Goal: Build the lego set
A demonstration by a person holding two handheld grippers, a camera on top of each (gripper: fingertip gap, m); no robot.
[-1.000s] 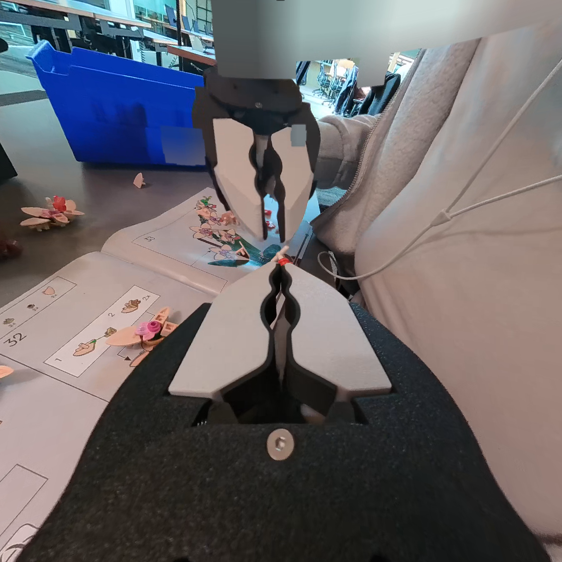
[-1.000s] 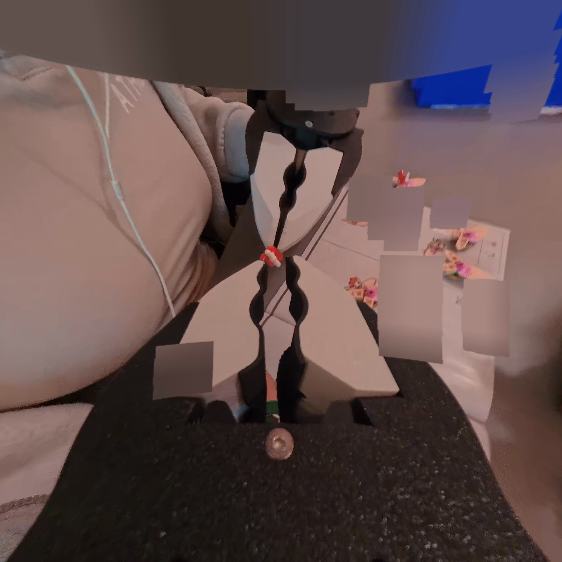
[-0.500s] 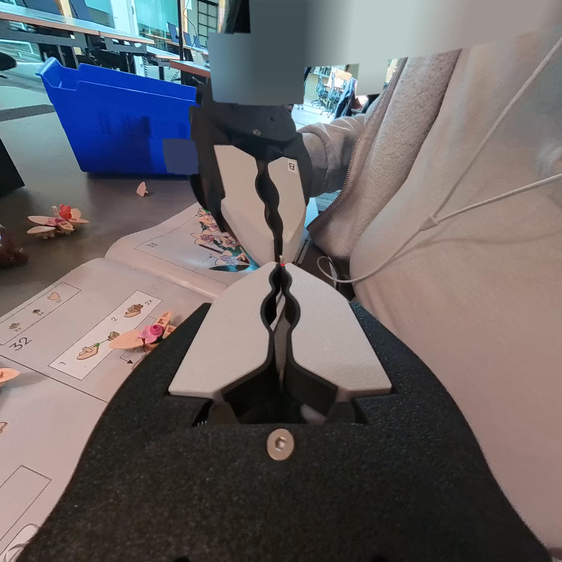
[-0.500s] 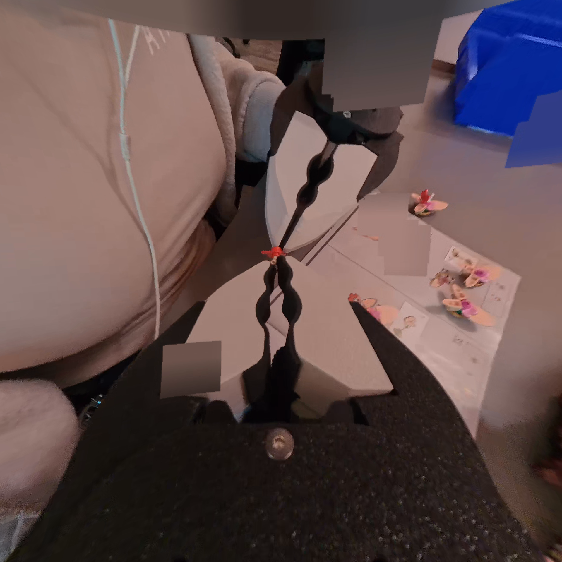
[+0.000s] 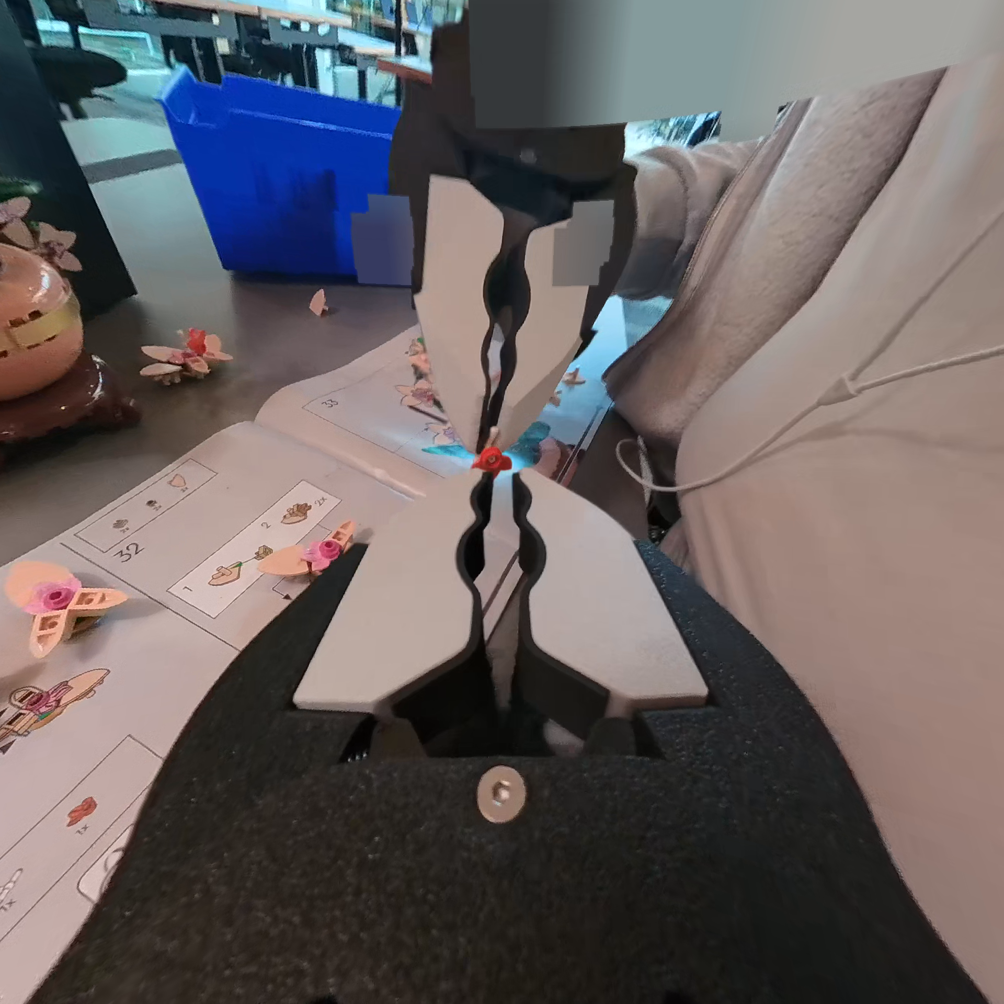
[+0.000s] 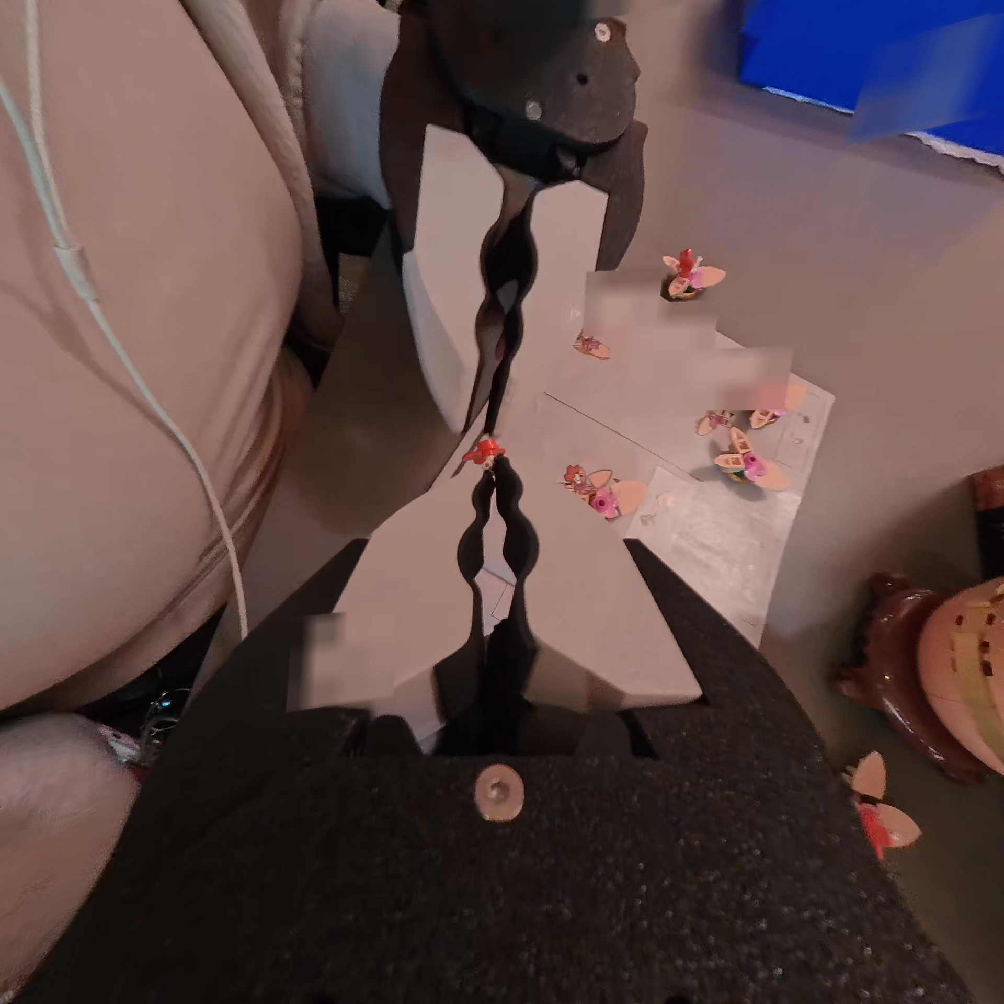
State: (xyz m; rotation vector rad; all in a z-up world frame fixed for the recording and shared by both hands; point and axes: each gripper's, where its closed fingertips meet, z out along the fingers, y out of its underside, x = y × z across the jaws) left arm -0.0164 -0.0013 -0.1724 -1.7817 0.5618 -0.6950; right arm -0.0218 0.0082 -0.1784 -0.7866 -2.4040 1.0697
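Between the two sets of fingertips, held in the air above the open instruction booklet (image 5: 228,521), a small red flower piece (image 5: 490,460) is sitting with a thin cream stem poking out of it. Left gripper (image 5: 497,481) is showing a narrow gap between its tips, the red piece just at their ends; whether it is pinching anything I cannot tell. Right gripper (image 5: 491,429), pointing down from 12 o'clock in the left wrist view, is sitting nearly closed with the cream stem at its tips, though a firm grip cannot be confirmed. In the right wrist view the same red piece (image 6: 485,452) is lying between that gripper (image 6: 495,466) and the other one coming in from 12 o'clock. On the booklet at 9 o'clock, tan-and-pink flower assemblies (image 5: 60,600) are lying loose. A blue bin (image 5: 282,179) is standing at 11 o'clock on the grey table (image 5: 163,255), with a person's beige sweatshirt (image 5: 815,434) filling 3 o'clock.
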